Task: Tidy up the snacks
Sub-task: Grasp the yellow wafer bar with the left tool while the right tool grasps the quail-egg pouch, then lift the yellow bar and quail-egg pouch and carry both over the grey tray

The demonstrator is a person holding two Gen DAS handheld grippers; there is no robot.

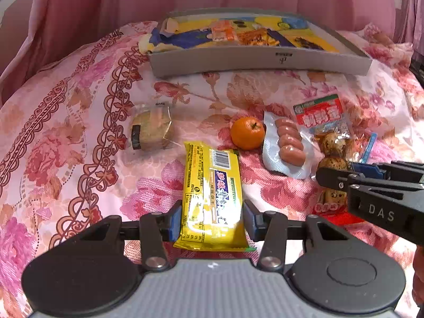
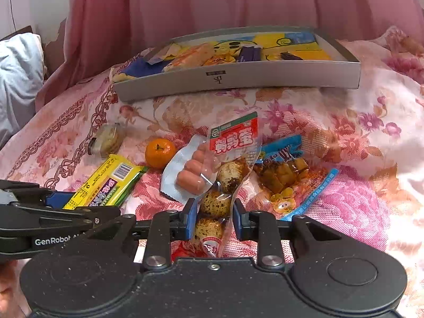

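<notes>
Left gripper (image 1: 212,218) jaws straddle yellow bar (image 1: 212,198), seemingly clamped; right gripper (image 2: 213,218) jaws grip egg pack (image 2: 225,175); box (image 2: 238,78) far.

tray (image 1: 259,59) behind mandarin (image 1: 247,133), sausage pack (image 1: 287,145) right of mandarin

Setting: home bedroom. Evidence: bed spread with pink floral bedsheet (image 1: 79,122); pink curtain (image 2: 238,2) behind; white pillow (image 2: 18,63) at the left edge.
</notes>
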